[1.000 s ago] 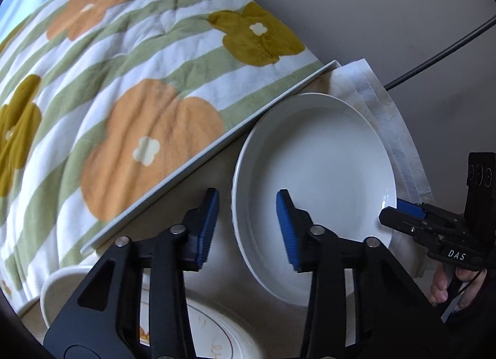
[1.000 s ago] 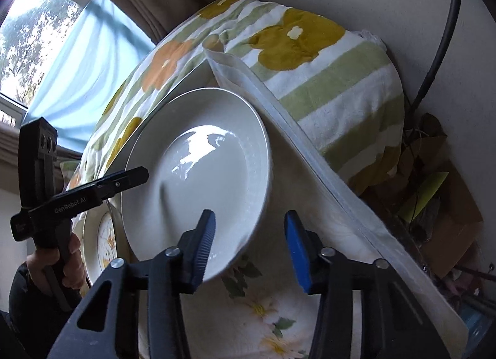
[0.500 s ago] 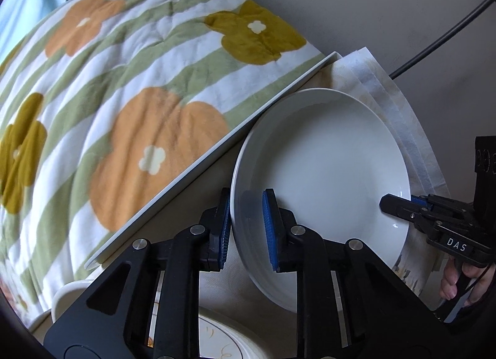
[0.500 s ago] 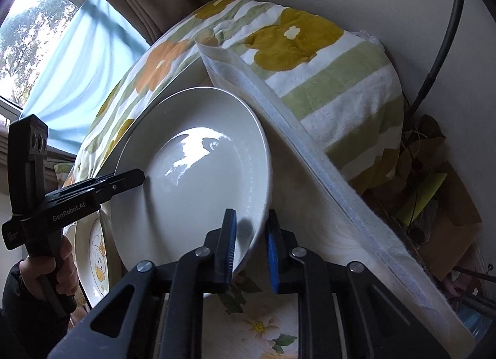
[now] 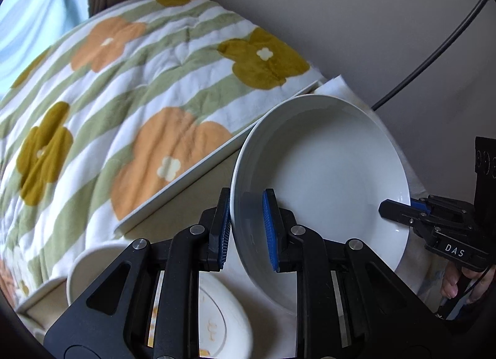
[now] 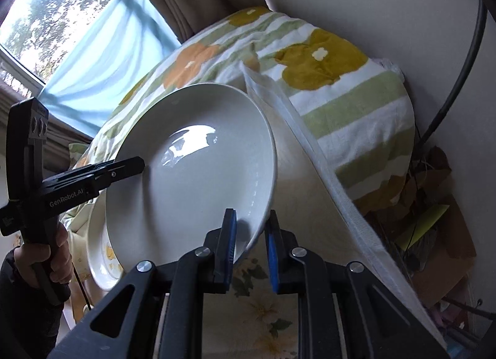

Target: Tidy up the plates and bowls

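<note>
Left wrist view first: the left gripper (image 5: 247,228) has its blue pads clamped on the rim of the big white plate (image 5: 325,173), one pad inside the dish and one on the outside, biting at roughly the plate's 8 o'clock. Over at the plate's 4 o'clock you can see the right gripper (image 5: 400,213) pinching the opposite rim, so both grippers are closed on the same plate and it sits tilted between them. Below the left gripper, around 6 o'clock in that view, there's a patterned plate (image 5: 223,321) with a small white bowl (image 5: 93,263) just beside it at 8 o'clock. From the right wrist view it's the same story, right gripper (image 6: 251,241) squeezing the plate's lower edge, left gripper (image 6: 130,168) on the far rim at 9 o'clock. A flowered striped blanket (image 5: 124,95) fills everything from 9 to 12 o'clock behind the plate, and a black cable (image 6: 462,73) runs down the wall at 2 o'clock.
</note>
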The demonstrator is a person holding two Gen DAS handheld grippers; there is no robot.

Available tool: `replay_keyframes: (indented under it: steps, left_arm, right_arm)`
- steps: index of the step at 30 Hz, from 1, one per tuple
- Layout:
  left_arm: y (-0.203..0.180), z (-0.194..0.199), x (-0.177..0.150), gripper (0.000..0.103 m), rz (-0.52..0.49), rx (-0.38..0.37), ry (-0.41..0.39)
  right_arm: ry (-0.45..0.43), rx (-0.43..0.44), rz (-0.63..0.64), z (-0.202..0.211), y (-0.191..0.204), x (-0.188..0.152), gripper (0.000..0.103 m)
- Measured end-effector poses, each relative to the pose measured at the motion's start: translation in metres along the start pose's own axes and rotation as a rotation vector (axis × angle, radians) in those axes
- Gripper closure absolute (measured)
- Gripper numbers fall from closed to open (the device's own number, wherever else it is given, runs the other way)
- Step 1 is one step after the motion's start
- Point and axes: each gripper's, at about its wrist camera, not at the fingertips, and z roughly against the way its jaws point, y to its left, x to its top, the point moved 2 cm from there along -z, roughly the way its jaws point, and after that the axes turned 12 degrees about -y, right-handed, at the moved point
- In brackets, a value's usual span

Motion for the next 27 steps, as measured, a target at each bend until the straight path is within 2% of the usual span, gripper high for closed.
replay_keyframes:
  steps: [3,6,12,22,27]
  left_arm:
    - [-0.007,0.032,-0.002,0.086,0.03,0.033,-0.042]
    - [-0.012,0.067,-0.009,0.086,0.076,0.078,-0.075]
    - [-0.018,0.136,-0.044,0.086,0.159,0.185,-0.138]
    - [-0.019,0.234,-0.152,0.086,0.36,0.378,-0.188]
    - [-0.007,0.262,-0.211,0.086,0.476,0.43,-0.171]
  right_arm:
    - [-0.006,0.033,0.054,0.02,0.01,0.009,0.086]
    - [0.015,0.108,0.121,0.039,0.023,0.015,0.086]
    - [0.032,0.228,0.237,0.073,0.054,0.008,0.086]
    - [0.151,0.415,0.409,0.087,0.107,-0.054,0.086]
    - [0.238,0.471,0.472,0.084,0.133,-0.094,0.086]
